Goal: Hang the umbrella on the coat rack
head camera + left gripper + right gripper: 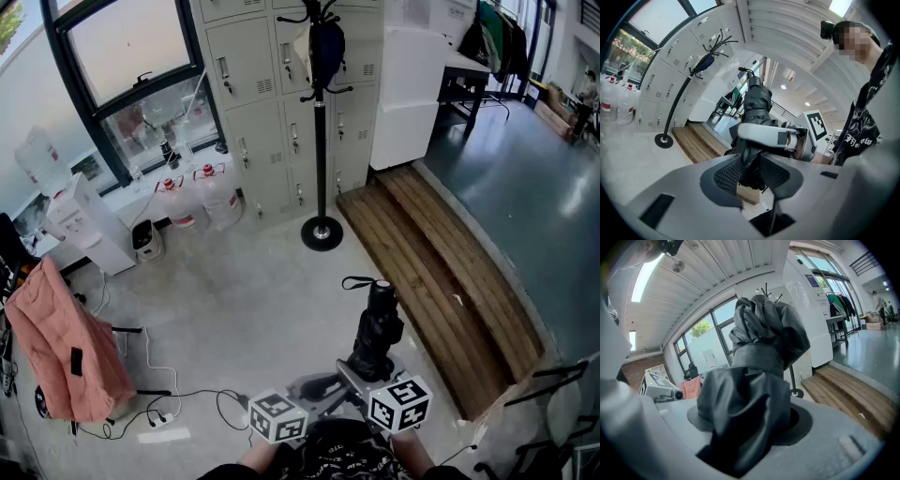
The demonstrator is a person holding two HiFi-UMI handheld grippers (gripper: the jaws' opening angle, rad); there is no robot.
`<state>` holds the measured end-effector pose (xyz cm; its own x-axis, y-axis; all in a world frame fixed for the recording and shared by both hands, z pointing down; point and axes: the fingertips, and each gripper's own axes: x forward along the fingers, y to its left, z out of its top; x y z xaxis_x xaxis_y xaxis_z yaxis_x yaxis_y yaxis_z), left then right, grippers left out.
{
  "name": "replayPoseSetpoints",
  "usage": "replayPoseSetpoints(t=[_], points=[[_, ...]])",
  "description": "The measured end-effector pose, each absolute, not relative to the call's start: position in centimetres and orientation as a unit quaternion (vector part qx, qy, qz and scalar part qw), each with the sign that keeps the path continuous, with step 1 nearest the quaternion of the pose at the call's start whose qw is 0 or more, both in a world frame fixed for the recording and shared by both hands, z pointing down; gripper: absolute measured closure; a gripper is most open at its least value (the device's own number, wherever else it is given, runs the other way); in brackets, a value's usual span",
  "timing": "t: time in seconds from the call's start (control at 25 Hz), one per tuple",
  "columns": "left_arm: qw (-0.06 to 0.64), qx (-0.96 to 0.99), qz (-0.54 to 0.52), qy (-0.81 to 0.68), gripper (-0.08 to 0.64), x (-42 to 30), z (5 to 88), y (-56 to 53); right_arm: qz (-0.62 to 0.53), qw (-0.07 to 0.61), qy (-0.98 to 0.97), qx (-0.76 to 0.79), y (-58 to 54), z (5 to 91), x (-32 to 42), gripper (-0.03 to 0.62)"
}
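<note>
A folded black umbrella (377, 323) points away from me, its strap loop (356, 281) at the far end. My right gripper (367, 364) is shut on its lower part; in the right gripper view the dark fabric (764, 338) fills the space between the jaws of the right gripper (750, 423). My left gripper (323, 384) comes in from the left, and in its own view the left gripper (751, 171) has its ribbed pads against the umbrella (757, 101). The black coat rack (321, 141) stands ahead by the lockers, with a dark bag (325, 47) hanging on it.
Grey lockers (253, 94) and a white cabinet (408, 84) stand behind the rack. A wooden step (441, 272) runs along the right. Water bottles (217, 192) and a dispenser (84, 220) stand at the left, with a pink cloth (61, 347) and floor cables (159, 412) nearer me.
</note>
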<state>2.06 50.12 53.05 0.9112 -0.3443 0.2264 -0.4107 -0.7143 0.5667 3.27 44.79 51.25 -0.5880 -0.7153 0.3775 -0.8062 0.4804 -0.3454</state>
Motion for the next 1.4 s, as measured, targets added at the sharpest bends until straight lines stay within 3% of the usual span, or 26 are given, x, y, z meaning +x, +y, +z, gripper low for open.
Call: replayPoseSetpoints(t=[0.24,0.76,1.4], points=[[0.336,0.921,0.058,-0.189,0.431,3.4,53.7,50.9,0.241,0.117,-0.853,0.448,45.5,51.9,4.4,0.305],[0.336,0.915,0.06,-0.215,0.438,3.4,54.7,50.6,0.289,0.085,-0.847,0.437,45.0,53.5,4.7,0.296],[0.336,0.926,0.059,-0.161,0.437,5.9,55.2,44.1,0.263,0.108,-0.827,0.485,38.7,53.7,7.5,0.296]])
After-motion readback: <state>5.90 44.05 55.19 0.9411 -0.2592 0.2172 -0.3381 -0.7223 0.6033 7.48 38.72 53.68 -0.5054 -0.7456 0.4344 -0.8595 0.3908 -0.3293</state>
